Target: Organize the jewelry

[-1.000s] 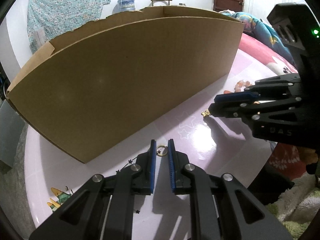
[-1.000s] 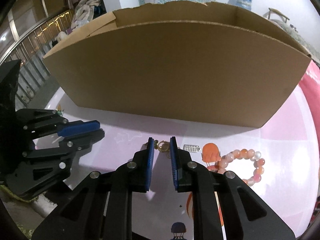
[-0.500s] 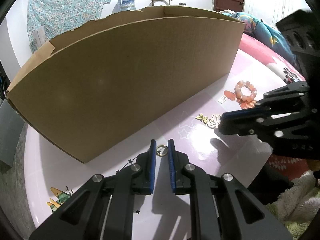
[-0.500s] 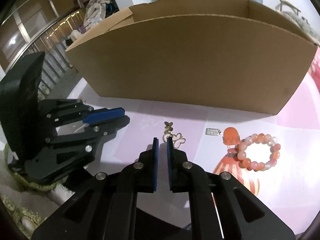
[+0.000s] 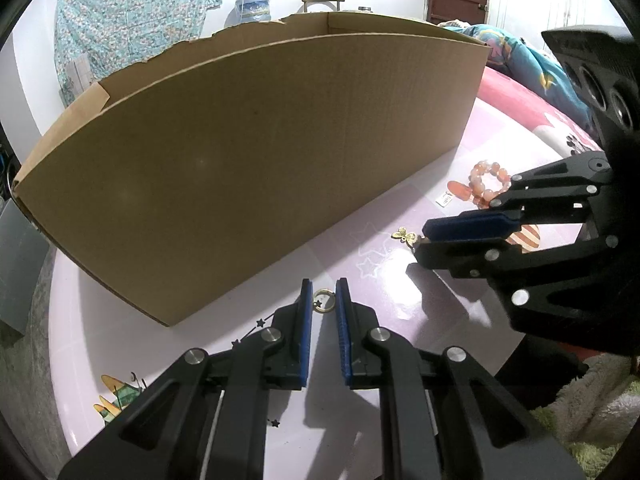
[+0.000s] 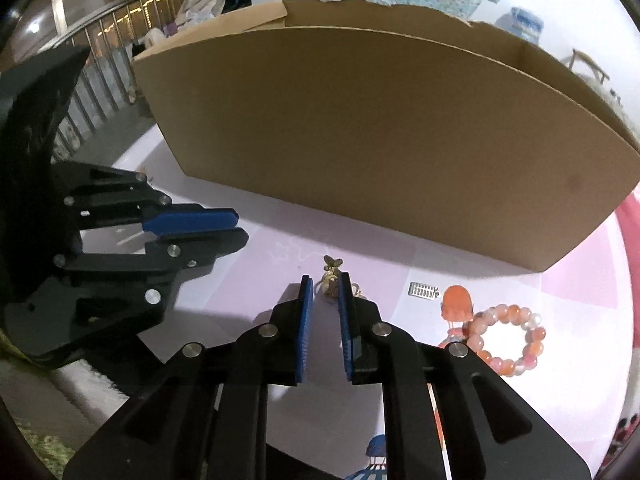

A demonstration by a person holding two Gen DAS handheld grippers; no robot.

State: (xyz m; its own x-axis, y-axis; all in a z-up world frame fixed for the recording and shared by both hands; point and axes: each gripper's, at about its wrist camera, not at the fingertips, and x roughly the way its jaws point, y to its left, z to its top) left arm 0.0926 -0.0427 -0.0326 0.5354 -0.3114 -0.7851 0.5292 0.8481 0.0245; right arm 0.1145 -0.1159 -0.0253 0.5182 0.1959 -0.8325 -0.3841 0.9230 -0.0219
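Jaws: left gripper (image 5: 323, 286) parted, straddling a gold ring (image 5: 322, 300) lying on the pink table (image 5: 400, 280); right gripper (image 6: 325, 280) parted around a gold butterfly pendant (image 6: 331, 274). Bead bracelet (image 6: 505, 334) and small silver charm (image 6: 422, 291) lie to the right. Cardboard box (image 5: 240, 168) stands behind, far side.

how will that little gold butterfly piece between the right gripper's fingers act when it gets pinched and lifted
The gold butterfly piece looks thin and small, so probably very light. It lies flat on the glossy table, so the right gripper may push it sideways rather than catch it. Its looped part probably dangles once lifted.
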